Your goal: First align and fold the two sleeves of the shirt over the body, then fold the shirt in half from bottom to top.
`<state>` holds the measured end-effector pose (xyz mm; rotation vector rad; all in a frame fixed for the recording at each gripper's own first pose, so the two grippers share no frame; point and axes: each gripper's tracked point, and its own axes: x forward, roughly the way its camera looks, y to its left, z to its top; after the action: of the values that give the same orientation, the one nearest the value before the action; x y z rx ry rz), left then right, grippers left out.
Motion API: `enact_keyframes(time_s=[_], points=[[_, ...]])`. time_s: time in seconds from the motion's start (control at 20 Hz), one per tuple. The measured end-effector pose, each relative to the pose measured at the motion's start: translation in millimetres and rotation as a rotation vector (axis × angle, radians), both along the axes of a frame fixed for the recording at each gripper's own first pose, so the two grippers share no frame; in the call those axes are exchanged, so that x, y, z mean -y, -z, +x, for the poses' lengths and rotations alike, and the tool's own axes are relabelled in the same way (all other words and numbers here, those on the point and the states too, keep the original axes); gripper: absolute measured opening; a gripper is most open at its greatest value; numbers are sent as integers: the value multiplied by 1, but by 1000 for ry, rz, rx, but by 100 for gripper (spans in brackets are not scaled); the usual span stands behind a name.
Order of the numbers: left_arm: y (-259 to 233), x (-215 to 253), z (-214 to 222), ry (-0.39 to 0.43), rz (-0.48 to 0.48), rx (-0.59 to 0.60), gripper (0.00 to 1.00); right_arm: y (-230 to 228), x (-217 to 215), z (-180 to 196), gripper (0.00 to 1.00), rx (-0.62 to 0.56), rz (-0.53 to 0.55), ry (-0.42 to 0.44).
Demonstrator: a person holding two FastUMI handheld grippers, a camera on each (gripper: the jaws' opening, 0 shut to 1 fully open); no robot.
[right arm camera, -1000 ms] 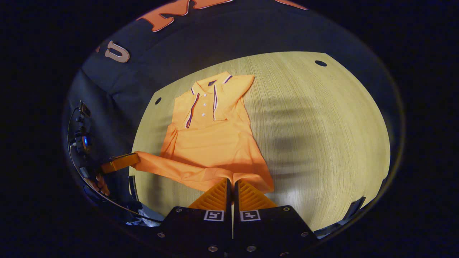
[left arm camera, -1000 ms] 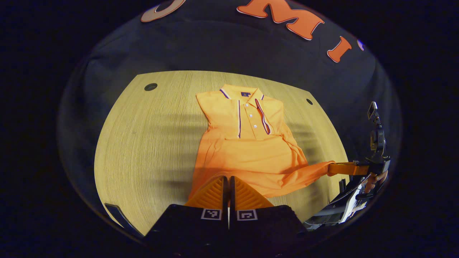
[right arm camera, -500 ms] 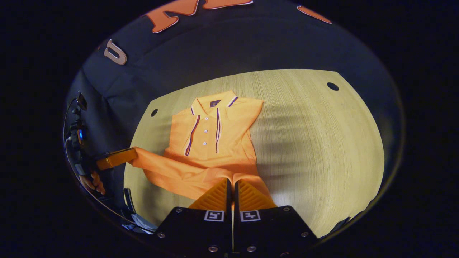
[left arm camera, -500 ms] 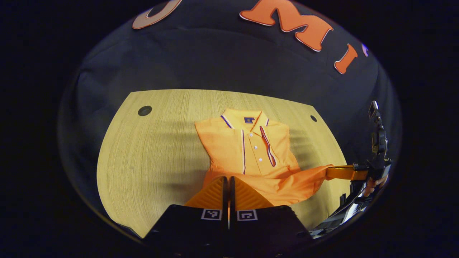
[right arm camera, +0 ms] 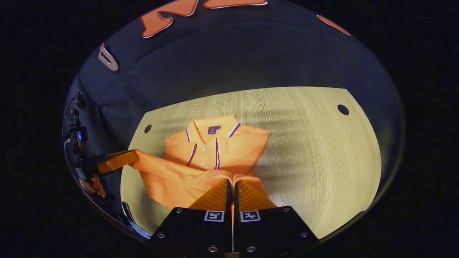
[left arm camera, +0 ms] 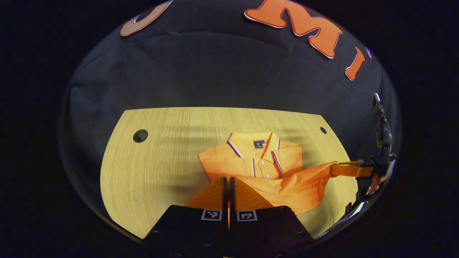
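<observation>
This is looking like a recording booth or small studio, not a home. A black cloth wall (left arm camera: 222, 71) is hanging all the way round behind a pale wood-grain table (left arm camera: 157, 161), closing off the space. The table is showing round cable holes (left arm camera: 140, 135) of the kind found in office desks, and hard lighting is casting striped shadows across its top.

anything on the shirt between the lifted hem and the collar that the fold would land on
Nothing visible does. Both tools, the left tool and the right tool, hold the hem of the shirt up, and the placket and collar ahead lie bare. The table around the shirt carries nothing visible except its cable holes.
</observation>
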<state>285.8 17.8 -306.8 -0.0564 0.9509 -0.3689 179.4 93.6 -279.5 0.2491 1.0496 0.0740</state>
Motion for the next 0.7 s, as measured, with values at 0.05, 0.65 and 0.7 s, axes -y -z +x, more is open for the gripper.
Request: enact_keyframes(time_s=[0.05, 0.65, 0.7], points=[[1, -1, 11, -1, 7, 8, 1, 1, 2, 10, 2, 2, -2, 3], [31, -9, 98, -4, 157, 90, 1, 29, 24, 95, 2, 27, -88, 72], [32, -13, 105, -4, 186, 107, 1, 32, 27, 97, 2, 26, -98, 86]])
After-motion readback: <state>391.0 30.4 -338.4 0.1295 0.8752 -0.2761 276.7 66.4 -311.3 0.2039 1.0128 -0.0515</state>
